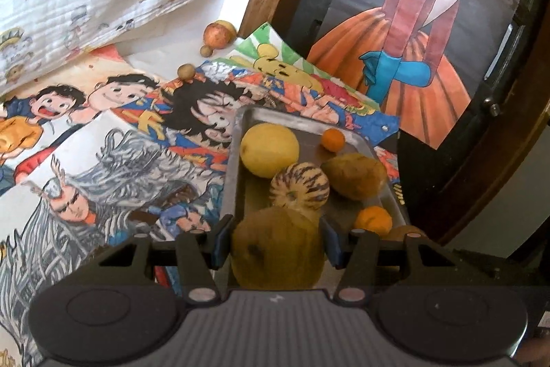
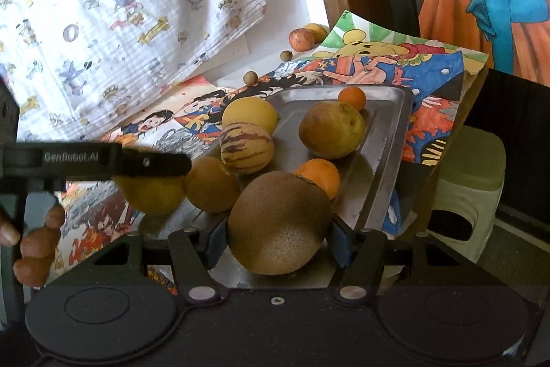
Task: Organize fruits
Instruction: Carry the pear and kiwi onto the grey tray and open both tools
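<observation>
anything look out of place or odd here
Four fruits lie off the tray, far back by the cloth: a reddish one, a yellow one behind it and two small brown ones. The tray overhangs the table edge. Each gripper, left and right, holds a brown fruit.

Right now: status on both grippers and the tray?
Left gripper shut on yellow-brown fruit. Right gripper shut on brown round fruit, over metal tray. Tray crowded: striped melon, oranges. Strays remain by cloth.
</observation>
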Demonstrator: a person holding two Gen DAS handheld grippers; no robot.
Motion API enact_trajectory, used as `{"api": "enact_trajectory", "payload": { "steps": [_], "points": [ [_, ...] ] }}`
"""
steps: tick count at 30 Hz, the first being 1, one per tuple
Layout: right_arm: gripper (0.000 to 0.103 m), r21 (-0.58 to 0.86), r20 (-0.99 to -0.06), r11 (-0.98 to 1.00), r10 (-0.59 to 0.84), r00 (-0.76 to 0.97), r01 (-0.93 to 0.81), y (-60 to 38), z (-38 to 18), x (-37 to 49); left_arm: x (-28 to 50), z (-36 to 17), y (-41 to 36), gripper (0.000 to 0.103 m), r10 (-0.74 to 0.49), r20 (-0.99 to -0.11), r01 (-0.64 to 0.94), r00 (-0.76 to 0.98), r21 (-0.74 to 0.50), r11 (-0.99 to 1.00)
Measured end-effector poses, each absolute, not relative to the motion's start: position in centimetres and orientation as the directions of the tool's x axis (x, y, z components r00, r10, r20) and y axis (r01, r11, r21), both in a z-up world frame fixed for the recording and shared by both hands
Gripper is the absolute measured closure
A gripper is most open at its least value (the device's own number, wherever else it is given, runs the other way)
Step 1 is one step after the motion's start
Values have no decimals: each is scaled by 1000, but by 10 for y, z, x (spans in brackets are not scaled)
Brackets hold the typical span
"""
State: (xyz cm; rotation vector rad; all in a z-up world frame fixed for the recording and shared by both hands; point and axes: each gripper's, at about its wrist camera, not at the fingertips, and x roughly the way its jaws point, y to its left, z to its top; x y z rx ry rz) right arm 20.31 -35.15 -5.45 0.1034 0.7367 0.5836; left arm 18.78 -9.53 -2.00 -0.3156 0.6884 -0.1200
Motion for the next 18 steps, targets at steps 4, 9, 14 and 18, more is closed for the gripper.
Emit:
{"api": "enact_trajectory", "payload": {
  "steps": [4, 9, 14, 18],
  "points": [
    [41, 311, -593, 840, 537, 600, -445, -353, -56, 203, 185, -25, -97, 57, -234, -607, 20, 759, -338, 941],
    [41, 288, -588, 849, 522, 618, -443, -351, -56, 197, 183, -24, -104, 61, -231, -604, 43, 763, -309, 950],
    [40, 254, -573, 859, 503, 647, -444, -347, -58, 190, 182, -25, -99, 56, -232, -601, 24, 765, -333, 943],
    [40, 250, -563, 864, 497, 661, -437, -348, -59, 187, 182, -26, -96, 54, -222, -601, 6, 768, -340, 941]
  ]
}}
